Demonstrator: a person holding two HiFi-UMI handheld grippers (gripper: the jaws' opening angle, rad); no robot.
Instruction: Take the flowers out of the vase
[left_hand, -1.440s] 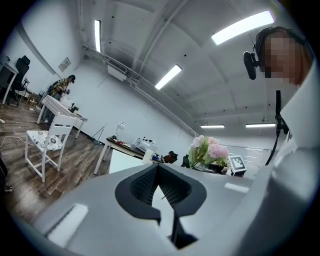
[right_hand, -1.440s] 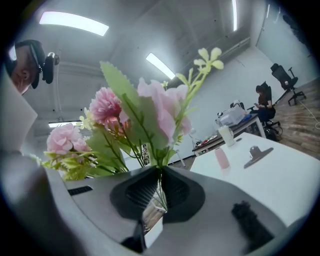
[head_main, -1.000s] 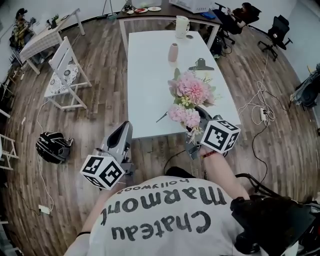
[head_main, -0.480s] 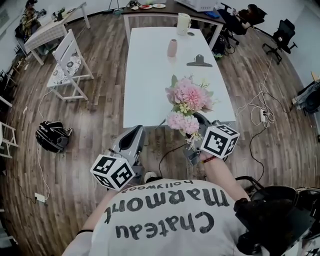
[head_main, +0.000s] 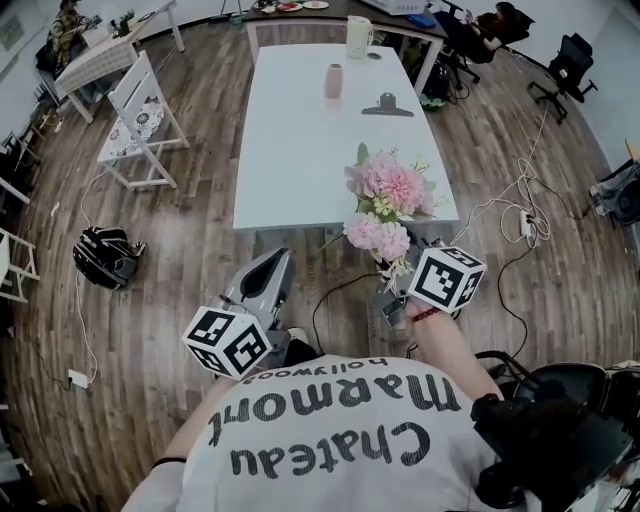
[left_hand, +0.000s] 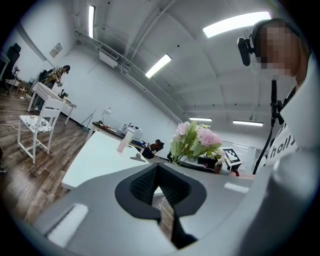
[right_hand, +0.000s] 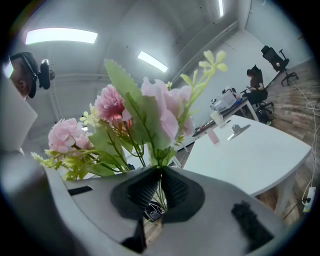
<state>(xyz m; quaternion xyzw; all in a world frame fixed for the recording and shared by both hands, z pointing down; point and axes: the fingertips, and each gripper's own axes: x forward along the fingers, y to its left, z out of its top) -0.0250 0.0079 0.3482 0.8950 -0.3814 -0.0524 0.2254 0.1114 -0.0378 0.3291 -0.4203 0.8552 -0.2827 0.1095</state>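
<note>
A bunch of pink flowers with green leaves (head_main: 385, 195) stands upright in my right gripper (head_main: 405, 255), which is shut on the stems. In the right gripper view the thin green stems (right_hand: 160, 186) pass between the ribbed pads and the blooms (right_hand: 150, 112) fill the view above. The small pink vase (head_main: 333, 80) stands far off on the white table (head_main: 290, 150), with no flowers in it. My left gripper (head_main: 272, 262) hangs over the floor just short of the table's near edge, its jaws shut with nothing between them. The left gripper view shows the flowers (left_hand: 195, 142) to its right.
A black clip (head_main: 387, 105) and a white jug (head_main: 358, 36) sit on the table's far part. A white chair (head_main: 135, 120) stands left of the table, a dark bag (head_main: 108, 258) lies on the wood floor, and cables (head_main: 520, 200) trail at the right.
Both grippers and the flowers have drawn back from the table. The bunch, over the table's near edge a second ago, now hangs past that edge over the floor.
</note>
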